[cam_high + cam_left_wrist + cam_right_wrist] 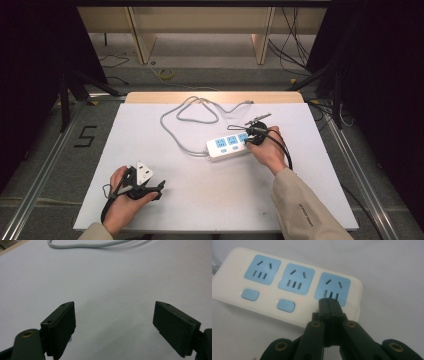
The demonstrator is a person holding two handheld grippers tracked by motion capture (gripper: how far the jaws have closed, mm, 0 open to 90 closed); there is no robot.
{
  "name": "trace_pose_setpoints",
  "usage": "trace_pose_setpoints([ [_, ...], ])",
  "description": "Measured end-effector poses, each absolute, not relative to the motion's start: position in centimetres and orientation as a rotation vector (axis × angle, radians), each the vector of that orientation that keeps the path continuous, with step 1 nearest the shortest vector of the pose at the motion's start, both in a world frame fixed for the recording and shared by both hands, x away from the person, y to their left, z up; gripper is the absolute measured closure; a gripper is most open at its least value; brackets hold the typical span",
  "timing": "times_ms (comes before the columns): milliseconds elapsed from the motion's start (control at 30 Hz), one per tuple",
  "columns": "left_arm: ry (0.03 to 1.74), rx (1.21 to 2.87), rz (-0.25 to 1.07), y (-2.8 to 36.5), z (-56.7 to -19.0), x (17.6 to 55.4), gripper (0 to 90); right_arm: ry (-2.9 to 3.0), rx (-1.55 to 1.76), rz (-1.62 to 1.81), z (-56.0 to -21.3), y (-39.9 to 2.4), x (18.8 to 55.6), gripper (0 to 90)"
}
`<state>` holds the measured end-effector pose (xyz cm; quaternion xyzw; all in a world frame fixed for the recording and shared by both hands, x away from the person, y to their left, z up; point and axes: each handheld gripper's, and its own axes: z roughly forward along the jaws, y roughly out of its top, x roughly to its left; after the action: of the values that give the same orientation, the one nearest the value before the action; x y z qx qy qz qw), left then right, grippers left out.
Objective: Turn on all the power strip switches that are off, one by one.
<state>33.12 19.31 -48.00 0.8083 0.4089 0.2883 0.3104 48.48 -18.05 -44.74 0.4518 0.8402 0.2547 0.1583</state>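
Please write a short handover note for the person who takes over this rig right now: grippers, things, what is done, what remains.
Right gripper: shut, nothing between its jaws, tips over the third button spot of the power strip, below the last socket.
Left gripper: open, resting low over the white table, holding nothing.
The strip lies mid-table, its grey cable looped behind it.
Done: red lights glow beside the first two buttons.
Left: probably the third switch; whether it is pressed cannot be told.
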Motion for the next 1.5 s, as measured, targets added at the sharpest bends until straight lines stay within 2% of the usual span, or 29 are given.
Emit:
trace_pose_setpoints([
  [1000, 1.083, 2.136, 0.755, 19.2, -48.0, 33.1, 18.3, 2.389, 1.243, 0.798, -43.8, -18.5, 47.5, 90.0],
  [1500, 1.086, 2.14, 0.749, 19.2, -48.1, 33.1, 18.4, 2.38, 1.235, 0.835, -43.6, -19.9, 45.9, 84.5],
])
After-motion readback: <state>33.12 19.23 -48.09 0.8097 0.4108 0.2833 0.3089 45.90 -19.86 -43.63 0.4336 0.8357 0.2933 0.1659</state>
